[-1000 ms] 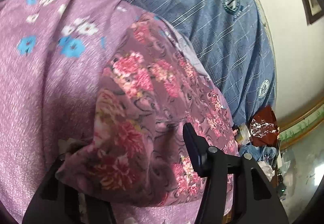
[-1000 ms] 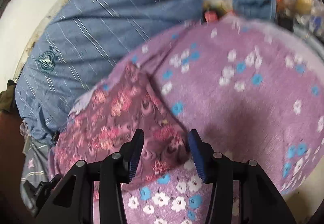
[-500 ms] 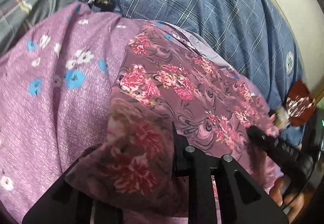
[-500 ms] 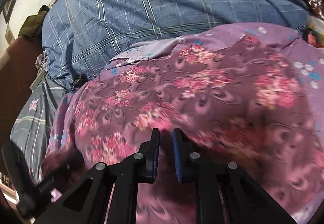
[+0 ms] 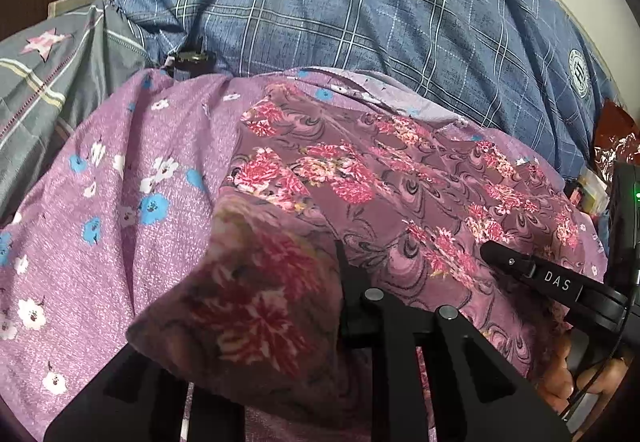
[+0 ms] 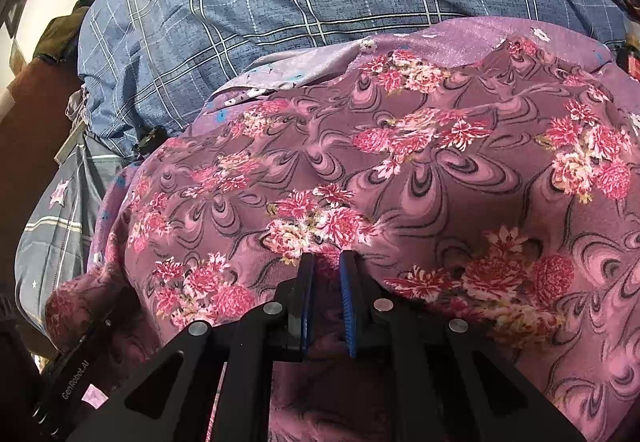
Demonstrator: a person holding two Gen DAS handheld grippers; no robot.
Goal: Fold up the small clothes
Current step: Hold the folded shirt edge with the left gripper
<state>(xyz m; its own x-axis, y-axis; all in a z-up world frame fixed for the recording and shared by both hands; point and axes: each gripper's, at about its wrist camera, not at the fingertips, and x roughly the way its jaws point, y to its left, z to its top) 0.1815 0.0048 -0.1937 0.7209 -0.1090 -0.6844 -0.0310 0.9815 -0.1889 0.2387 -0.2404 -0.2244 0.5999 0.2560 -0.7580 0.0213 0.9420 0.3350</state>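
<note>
A mauve garment point(image 5: 400, 202) printed with pink flowers lies spread over a purple bedspread point(image 5: 120, 222). My left gripper point(image 5: 296, 282) is shut on the garment's near left corner. The bunched cloth drapes over and hides its left finger; only the right finger point(image 5: 344, 274) shows. In the right wrist view the same garment point(image 6: 440, 162) fills the frame. My right gripper point(image 6: 326, 262) is shut on a pinched fold at its near edge, blue pads close together. The right gripper's tip point(image 5: 492, 250) also rests on the cloth at the right of the left wrist view.
A blue plaid cover point(image 5: 360, 22) bulges behind the garment. Grey bedding with a pink star point(image 5: 52, 82) lies at the left. A red foil packet point(image 5: 616, 138) and clutter sit at the far right. A person's hand point(image 5: 560, 382) holds the right gripper.
The right gripper swung from the flowered bedspread onto the mauve garment and closed on a fold. The left jaws closed on the cloth corner and the left gripper rolled, lifting slightly.
</note>
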